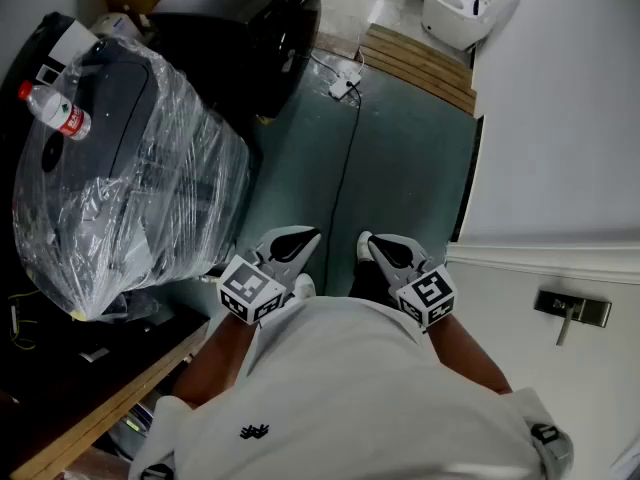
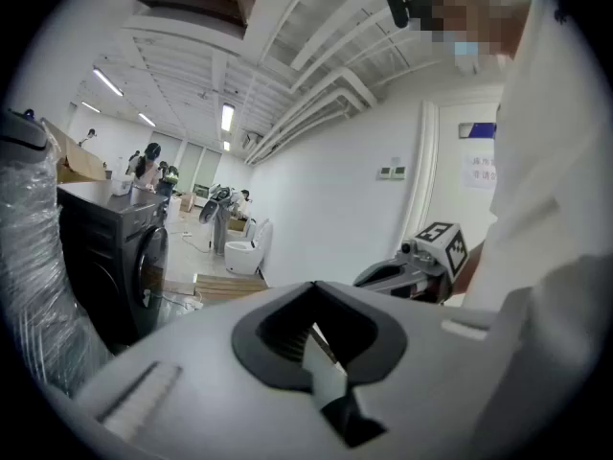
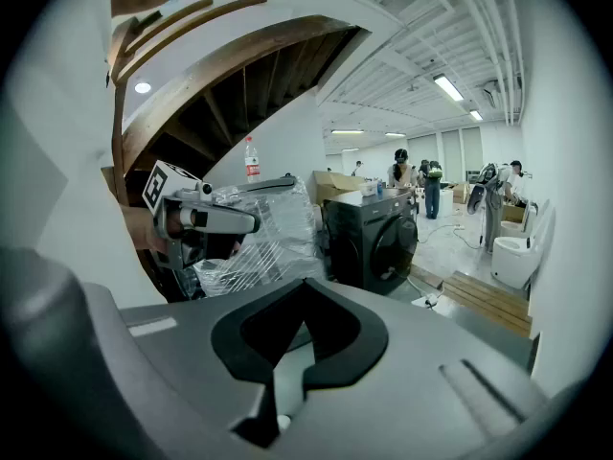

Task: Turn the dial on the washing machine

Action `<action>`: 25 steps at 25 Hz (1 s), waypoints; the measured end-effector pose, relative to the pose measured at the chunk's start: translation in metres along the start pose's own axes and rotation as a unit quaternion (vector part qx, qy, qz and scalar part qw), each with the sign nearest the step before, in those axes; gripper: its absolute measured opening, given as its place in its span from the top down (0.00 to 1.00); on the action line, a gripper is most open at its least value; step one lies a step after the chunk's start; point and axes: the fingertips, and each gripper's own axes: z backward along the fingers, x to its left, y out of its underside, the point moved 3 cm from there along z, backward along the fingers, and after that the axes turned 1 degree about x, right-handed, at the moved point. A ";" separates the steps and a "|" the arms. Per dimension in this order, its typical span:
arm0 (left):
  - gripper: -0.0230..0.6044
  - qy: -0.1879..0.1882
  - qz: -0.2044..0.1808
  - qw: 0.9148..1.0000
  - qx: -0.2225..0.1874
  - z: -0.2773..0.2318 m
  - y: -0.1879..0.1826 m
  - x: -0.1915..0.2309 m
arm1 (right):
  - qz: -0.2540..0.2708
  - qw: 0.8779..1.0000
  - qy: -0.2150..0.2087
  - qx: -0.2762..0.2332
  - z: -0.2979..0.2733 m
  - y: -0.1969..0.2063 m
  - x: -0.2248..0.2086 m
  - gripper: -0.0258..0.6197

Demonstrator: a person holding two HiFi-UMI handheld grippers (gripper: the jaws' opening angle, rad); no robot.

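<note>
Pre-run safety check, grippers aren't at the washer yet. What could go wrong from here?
1. The cable lies loose along the way to the washing machine, so it could trip or snag someone on the approach.
2. The left hand-held gripper and right hand-held gripper are both shut and empty. They would need to open before gripping, or contact may just slip.

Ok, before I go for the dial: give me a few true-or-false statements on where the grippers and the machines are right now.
1. The left gripper and right gripper are both shut with nothing between them. True.
2. The right gripper touches the dark washing machine. False: it is held close to the person, well apart from the machine.
3. A water bottle sits on the plastic-wrapped appliance. True.
4. The plastic-wrapped appliance is on the person's right. False: it is on the left; a white wall is on the right.
</note>
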 end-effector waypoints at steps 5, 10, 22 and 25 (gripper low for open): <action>0.88 -0.002 -0.011 1.000 0.025 -0.063 -0.015 0.026 | 0.010 1.000 -0.009 -0.006 -0.013 -0.010 -0.065 0.96; 0.88 -0.013 -0.021 0.999 0.040 -0.151 -0.051 0.041 | 0.018 1.000 -0.023 -0.009 -0.015 -0.033 -0.162 0.96; 0.88 -0.047 -0.026 0.998 0.039 -0.305 -0.126 0.100 | -0.015 0.999 -0.017 -0.025 -0.016 -0.053 -0.355 0.92; 0.88 -0.051 -0.015 0.998 0.039 -0.327 -0.137 0.129 | -0.020 0.999 -0.016 -0.019 -0.038 -0.063 -0.384 0.88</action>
